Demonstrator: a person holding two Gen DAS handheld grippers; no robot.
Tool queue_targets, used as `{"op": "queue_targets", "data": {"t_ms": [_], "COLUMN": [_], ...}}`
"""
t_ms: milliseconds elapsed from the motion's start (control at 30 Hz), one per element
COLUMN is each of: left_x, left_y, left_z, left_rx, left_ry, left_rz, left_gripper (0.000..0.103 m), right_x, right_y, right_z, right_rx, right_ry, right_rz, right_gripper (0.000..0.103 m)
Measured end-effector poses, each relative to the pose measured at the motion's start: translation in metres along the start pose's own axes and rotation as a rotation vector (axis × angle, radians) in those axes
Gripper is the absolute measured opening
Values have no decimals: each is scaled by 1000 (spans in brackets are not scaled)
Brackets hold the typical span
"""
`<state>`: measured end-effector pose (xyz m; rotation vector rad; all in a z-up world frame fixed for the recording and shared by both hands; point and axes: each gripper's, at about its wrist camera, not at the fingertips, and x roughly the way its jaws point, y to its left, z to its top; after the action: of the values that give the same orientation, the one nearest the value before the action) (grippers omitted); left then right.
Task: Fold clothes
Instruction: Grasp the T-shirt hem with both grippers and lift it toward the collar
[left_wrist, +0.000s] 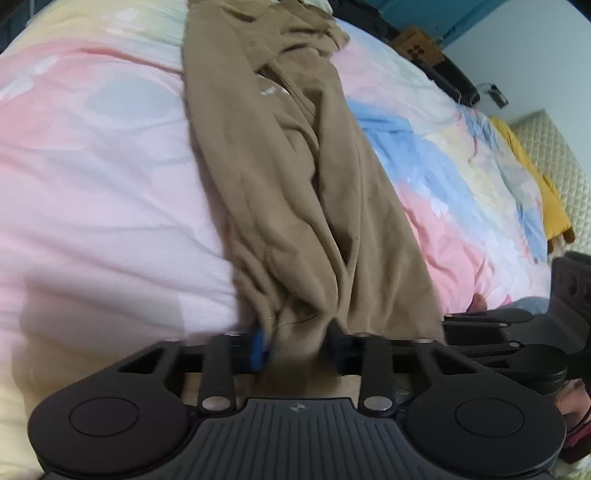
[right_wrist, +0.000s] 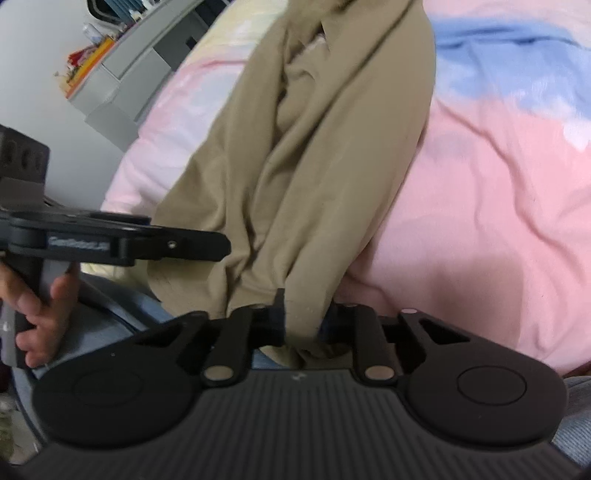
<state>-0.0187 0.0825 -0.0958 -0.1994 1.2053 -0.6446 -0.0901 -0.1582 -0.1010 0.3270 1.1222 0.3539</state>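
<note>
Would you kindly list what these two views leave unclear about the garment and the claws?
- Crumpled tan cotton garment: its type; far end cut off by the top edge, both views.
- Left claw pads: buried in bunched cloth, blurred.
- Right claw pads: hidden by the hem.
- Pastel patchwork bedspread: pattern blurred.

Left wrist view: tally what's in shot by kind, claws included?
Tan garment: 1
Pastel bedcover: 1
Yellow cloth: 1
Cardboard box: 1
Claws: 2, left claw shut on the garment; right claw at the right edge
Total: 6
</note>
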Motion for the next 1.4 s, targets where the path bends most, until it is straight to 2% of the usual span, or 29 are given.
{"op": "queue_targets", "data": {"t_ms": [100,167,400,533,633,767,933,1033,1100,1233,1400], "left_x": [-20,-40,-115,-140,-147,-151,-143,-144,-150,-167,-175], "left_y": [0,-6,-48,-68,-77,-83,-80,-83,-86,-94,-101], "left_z": [4,10,30,26,11,-35,-92,-110,-110,-86,-35], "left_rx": [-6,-10,1,15,19,65,51,59,76,111,187], "left_ry": [-41,-98,-327,-379,-383,-392,-342,-332,-352,-432,-525], "left_rz": [-34,-53,-89,-92,-97,-65,-116,-135,-120,-112,-42], "left_gripper": [14,13,11,10,9,9,9,9,9,9,9], "right_x": [-19,-38,-131,-164,-174,-167,-175,-180,-184,-195,-192], "right_y": [-2,-6,-1,3,-1,3,-5,-12,-15,-10,-11], "right_z": [2,14,63,64,43,7,-50,-72,-72,-56,1], "right_rx": [-8,-18,-63,-75,-71,-71,-59,-29,-16,-46,-33], "right_ry": [-47,-80,-287,-368,-391,-378,-375,-377,-387,-436,-518], "right_rz": [26,56,96,114,131,146,175,201,213,232,224], "right_gripper": [17,16,16,16,16,16,16,16,16,16,16]}}
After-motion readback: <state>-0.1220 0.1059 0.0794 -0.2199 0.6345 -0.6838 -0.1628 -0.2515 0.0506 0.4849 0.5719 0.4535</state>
